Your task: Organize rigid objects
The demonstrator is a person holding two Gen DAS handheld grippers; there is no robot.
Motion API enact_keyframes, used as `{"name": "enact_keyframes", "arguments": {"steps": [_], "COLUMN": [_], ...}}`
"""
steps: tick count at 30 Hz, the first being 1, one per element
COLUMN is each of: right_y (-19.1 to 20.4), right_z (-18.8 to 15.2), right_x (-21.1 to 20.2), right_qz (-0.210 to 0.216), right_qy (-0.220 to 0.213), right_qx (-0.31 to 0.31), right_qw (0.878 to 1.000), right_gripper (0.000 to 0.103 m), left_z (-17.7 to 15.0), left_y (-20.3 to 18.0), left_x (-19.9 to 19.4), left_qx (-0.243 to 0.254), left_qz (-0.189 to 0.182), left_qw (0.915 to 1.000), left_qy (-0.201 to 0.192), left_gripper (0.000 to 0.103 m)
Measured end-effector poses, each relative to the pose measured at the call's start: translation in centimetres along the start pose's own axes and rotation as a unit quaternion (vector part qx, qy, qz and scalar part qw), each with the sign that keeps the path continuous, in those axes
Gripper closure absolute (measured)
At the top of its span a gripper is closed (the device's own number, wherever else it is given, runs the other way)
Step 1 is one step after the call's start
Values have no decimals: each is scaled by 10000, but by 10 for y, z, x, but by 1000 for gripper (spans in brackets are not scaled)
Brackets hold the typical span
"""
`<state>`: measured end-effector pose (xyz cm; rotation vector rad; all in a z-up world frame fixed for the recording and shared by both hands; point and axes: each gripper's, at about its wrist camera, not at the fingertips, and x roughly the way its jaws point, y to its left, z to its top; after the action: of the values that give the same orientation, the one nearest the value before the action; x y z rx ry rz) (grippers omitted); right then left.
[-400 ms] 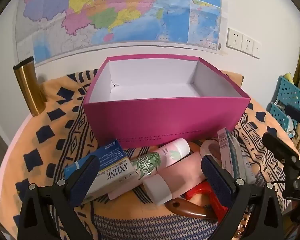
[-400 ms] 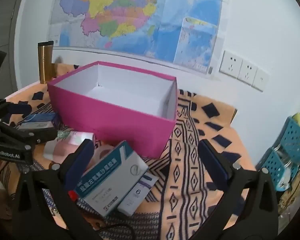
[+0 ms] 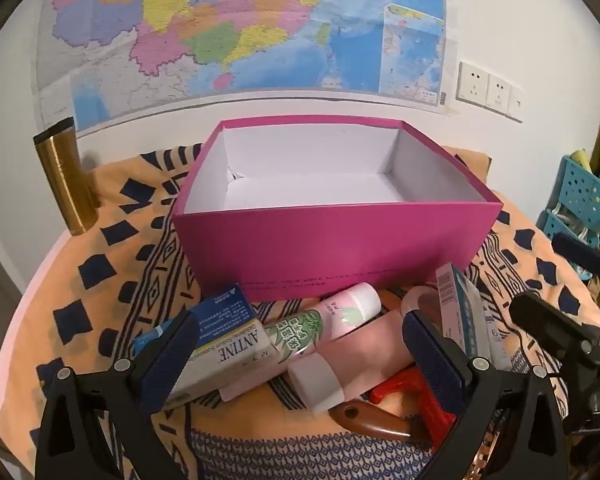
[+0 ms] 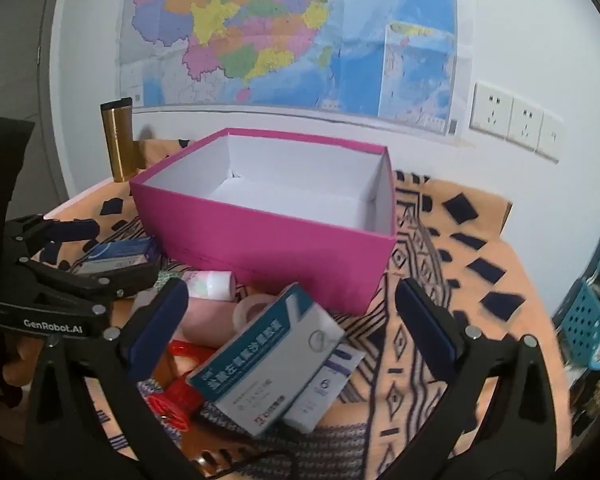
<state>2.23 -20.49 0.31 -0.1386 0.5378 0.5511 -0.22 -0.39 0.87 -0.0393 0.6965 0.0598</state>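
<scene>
We hold both grippers wide, empty. The teal-and-white box (image 4: 266,354) lies just ahead of the right gripper (image 4: 296,312), long axis diagonal; the pink box (image 4: 268,232) sits beyond.

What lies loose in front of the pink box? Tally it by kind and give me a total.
Cartons: 3
Tubes and bottles: 2
Tape roll: 1
Handled tools: 2
Total: 8
</scene>
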Motion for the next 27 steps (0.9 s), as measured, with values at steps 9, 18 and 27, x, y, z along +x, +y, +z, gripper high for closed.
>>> {"name": "enact_keyframes", "arguments": {"steps": [9, 18, 27], "right_y": [4, 4, 6], "right_z": [-12, -9, -8], "right_x": [6, 6, 6], "right_qz": [-91, -121, -152], "right_qy": [17, 50, 59], "right_qx": [332, 393, 374], "right_qw": [9994, 9991, 9992], "right_gripper": [0, 0, 0], "left_z": [1, 1, -1], "left_y": [-1, 1, 2], "left_x": [-2, -2, -2], "left_qx": [-27, -63, -70], "left_qz": [173, 213, 225], "left_qw": [9998, 9997, 9996], "left_qy": [-97, -107, -127], "left_gripper": [0, 0, 0]}}
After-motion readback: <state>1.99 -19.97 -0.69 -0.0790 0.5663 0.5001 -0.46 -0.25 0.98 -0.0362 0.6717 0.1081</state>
